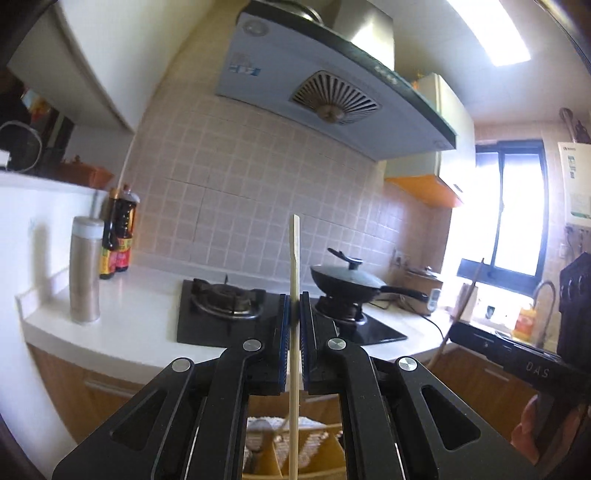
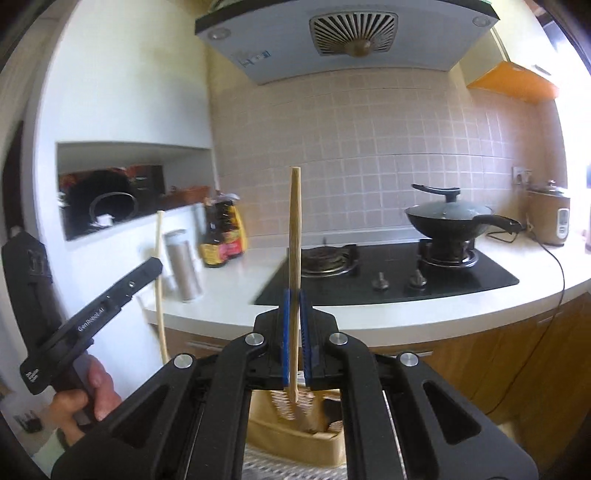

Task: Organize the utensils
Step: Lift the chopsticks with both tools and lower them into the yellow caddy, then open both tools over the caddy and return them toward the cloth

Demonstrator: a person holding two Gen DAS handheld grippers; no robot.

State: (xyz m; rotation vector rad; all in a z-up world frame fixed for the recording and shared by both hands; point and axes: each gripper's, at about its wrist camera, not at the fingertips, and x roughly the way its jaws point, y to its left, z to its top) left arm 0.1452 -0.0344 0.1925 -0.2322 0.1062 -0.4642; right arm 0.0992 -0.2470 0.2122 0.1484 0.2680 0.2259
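Note:
My left gripper (image 1: 294,310) is shut on a pale wooden chopstick (image 1: 294,258) that stands upright between its blue pads. Its lower end runs down toward a tan divided utensil box (image 1: 317,454) below the fingers. My right gripper (image 2: 294,306) is shut on a second wooden chopstick (image 2: 294,229), also upright, its lower tip just above the tan box (image 2: 291,435). The left gripper also shows in the right wrist view (image 2: 147,269) with its chopstick (image 2: 159,280). The right gripper's body (image 1: 517,350) and chopstick (image 1: 461,306) show in the left wrist view.
A white counter (image 2: 229,306) holds a black gas hob (image 2: 388,273), a lidded black wok (image 2: 450,218), sauce bottles (image 2: 221,236), a steel flask (image 2: 184,269) and a rice cooker (image 2: 550,218). A range hood (image 2: 347,33) hangs above. Wooden cabinet fronts (image 2: 461,369) lie below the counter.

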